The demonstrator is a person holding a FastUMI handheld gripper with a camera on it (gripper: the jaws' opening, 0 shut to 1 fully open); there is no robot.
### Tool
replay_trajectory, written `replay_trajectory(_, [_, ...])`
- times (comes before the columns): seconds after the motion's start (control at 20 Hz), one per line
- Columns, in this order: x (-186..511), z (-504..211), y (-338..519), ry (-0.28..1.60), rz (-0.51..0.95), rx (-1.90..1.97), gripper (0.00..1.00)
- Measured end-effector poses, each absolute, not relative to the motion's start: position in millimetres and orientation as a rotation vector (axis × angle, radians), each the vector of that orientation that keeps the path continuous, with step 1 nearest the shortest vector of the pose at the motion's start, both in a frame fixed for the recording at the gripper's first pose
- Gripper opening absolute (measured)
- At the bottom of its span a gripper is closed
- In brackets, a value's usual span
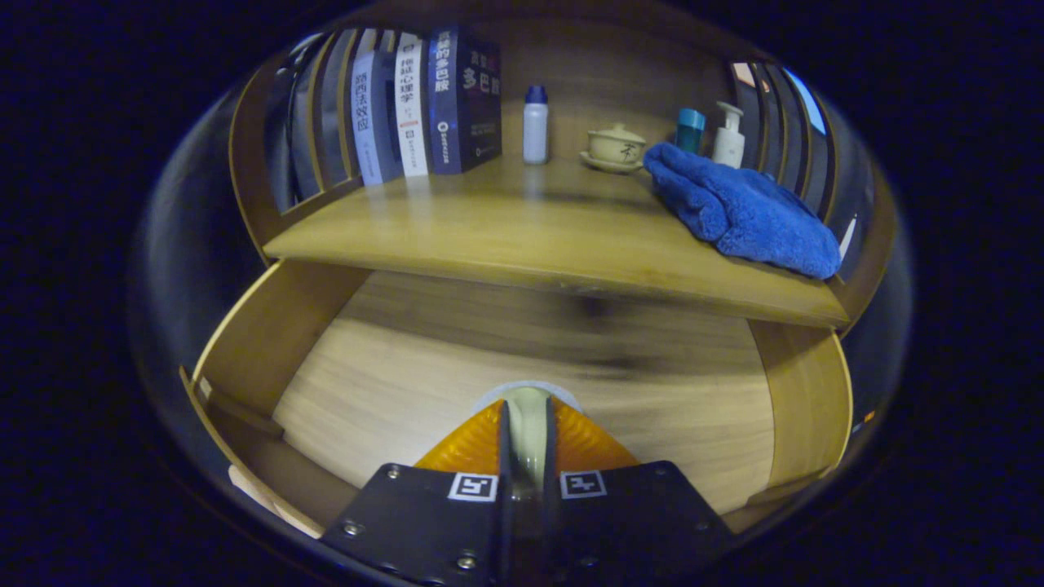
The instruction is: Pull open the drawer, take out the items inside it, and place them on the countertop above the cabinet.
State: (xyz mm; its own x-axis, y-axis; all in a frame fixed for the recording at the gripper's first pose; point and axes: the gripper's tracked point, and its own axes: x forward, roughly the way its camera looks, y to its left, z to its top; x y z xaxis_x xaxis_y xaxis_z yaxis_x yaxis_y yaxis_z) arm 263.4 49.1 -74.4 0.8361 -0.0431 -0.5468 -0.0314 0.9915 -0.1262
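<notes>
- Pale, thin and rounded, a small disc-like item point(528, 417) sits pinched between the fingers of the gripper point(528, 428), which are closed almost together on it; whether it is a lid or a saucer cannot be told.
- The grip catches the item by its edge, so the hold looks narrow; a steady squeeze and no twisting would likely keep it from slipping.
- The gripper hangs over the open drawer point(269, 326), whose wooden floor shows bare around the fingers.
- The countertop point(506, 228) juts out above the back of the drawer, so the lift should probably come up and a little back before going forward, to clear its front edge.
- On the countertop, books point(424, 106) stand at the left rear, a white bottle point(535, 124) and a lidded cup point(616, 145) in the middle, and a blue towel point(742, 210) at the right.
- The free wood in front of the bottle looks the safest landing spot, well apart from the towel.
</notes>
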Motion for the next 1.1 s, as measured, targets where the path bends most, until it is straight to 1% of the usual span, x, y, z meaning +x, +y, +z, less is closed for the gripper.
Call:
replay_trajectory(0.2, [257.2, -42.6, 55.1, 0.493, 0.008, -0.154, 0.14])
replay_trajectory(0.5, [243.1, -6.3, 70.3, 0.427, 0.052, -0.111, 0.14])
replay_trajectory(0.8, [237.5, 36.5, 77.6, 0.320, 0.072, -0.102, 0.14])
replay_trajectory(1.1, [253.9, 83.0, 71.8, 0.191, 0.032, -0.107, 0.14])
